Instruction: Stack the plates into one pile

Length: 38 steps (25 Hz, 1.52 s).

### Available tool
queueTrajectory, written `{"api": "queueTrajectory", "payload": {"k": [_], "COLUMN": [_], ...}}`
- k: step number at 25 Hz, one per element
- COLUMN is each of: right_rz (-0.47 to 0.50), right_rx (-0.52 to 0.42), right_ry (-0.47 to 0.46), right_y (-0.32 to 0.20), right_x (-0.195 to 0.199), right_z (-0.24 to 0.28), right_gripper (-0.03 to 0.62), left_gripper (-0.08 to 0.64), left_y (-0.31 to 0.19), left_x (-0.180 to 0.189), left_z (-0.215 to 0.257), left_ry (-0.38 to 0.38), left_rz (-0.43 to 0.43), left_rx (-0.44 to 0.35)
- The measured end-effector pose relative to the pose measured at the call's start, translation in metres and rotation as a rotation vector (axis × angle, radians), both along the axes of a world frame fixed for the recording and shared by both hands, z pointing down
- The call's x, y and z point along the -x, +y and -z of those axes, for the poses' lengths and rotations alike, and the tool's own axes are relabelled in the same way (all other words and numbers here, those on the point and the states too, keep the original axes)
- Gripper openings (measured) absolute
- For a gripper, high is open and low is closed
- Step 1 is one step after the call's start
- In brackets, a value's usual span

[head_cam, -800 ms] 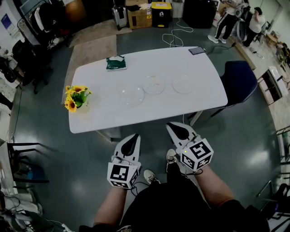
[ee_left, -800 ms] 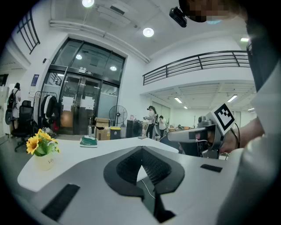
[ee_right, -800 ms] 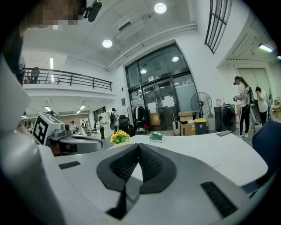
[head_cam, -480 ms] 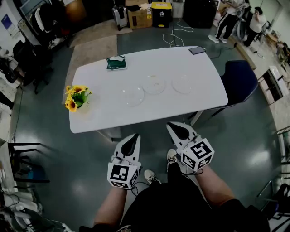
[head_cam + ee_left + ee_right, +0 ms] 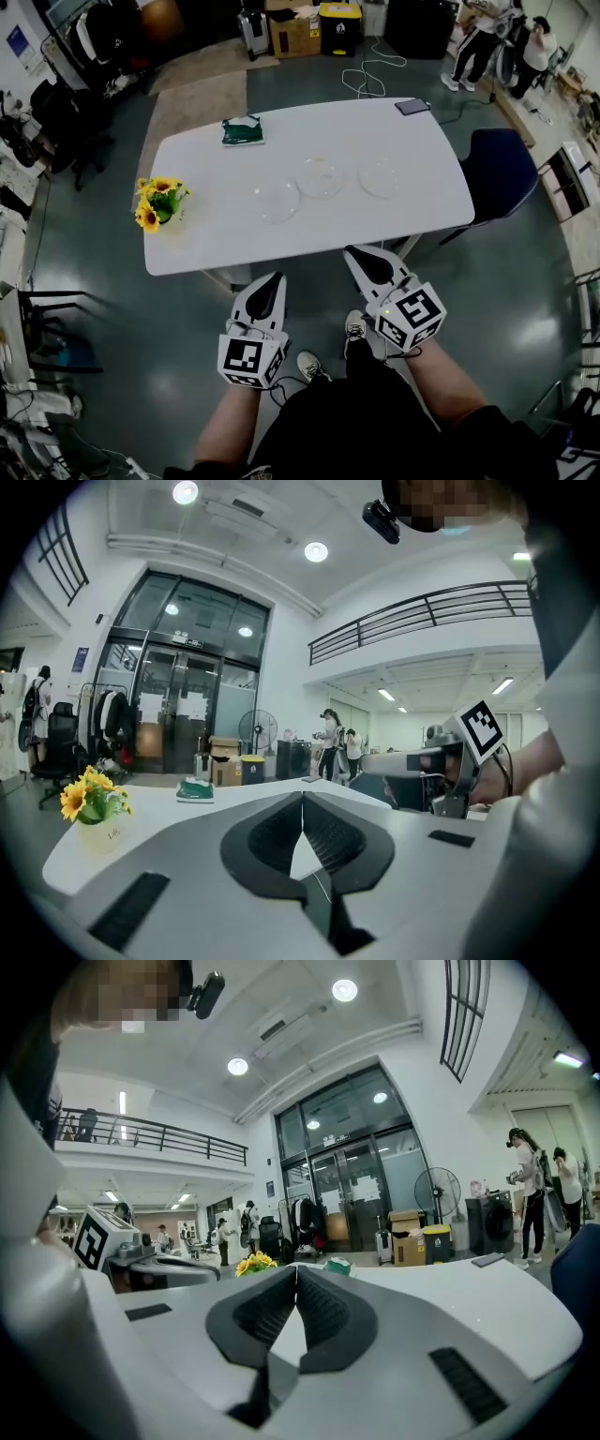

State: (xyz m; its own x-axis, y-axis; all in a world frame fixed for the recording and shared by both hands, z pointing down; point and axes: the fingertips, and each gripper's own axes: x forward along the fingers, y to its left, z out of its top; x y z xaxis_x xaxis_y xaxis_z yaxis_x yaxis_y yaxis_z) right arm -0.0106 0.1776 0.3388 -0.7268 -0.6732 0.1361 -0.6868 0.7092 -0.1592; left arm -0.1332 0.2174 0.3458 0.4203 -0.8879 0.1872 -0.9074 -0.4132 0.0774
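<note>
1. Hardly anything has shifted since the earlier frames; the left gripper (image 5: 277, 279) sits a touch lower in the head view, the right gripper (image 5: 350, 253) keeps its place, and the plates lie as before.
2. Three clear plates rest in a row on the white table (image 5: 216, 248), apart from one another: left plate (image 5: 276, 199), middle plate (image 5: 320, 176), right plate (image 5: 381, 176); none is stacked yet.
3. Both grippers have their jaws pressed together; nothing sits between them.
4. The step in hand looks like the reach; it should go best with jaws spread before arrival, coming in low to pinch an outer plate's rim, then setting it centred on its neighbour; thin clear rims may slip.
5. Both grippers hover short of the table's near edge, aimed at it, nearly level; the right is slightly ahead.
</note>
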Motion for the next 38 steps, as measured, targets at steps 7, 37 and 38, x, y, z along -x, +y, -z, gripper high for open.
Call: {"api": "queueTrajectory", "payload": {"k": [7,37,38], "right_rz": [0.039,0.261,0.265], "right_rx": [-0.017,-0.082,-0.082], "right_ry": [-0.015,-0.008,-0.008], "right_y": [-0.031,-0.12,-0.121], "right_x": [-0.007,-0.029,-0.029], "right_z": [0.007,0.007,0.006], "right_gripper": [0.021,0.193,0.193], "left_gripper": [0.021,0.216,0.215], "left_y": [-0.026,-0.099,-0.101], "left_x": [-0.006,-0.034,-0.033], "left_z": [0.004,0.003,0.003], "left_ry": [-0.012,-0.065,-0.066], "left_rz": [0.036,0.258,0.263], "left_rx": [-0.009,-0.021,-0.021]}}
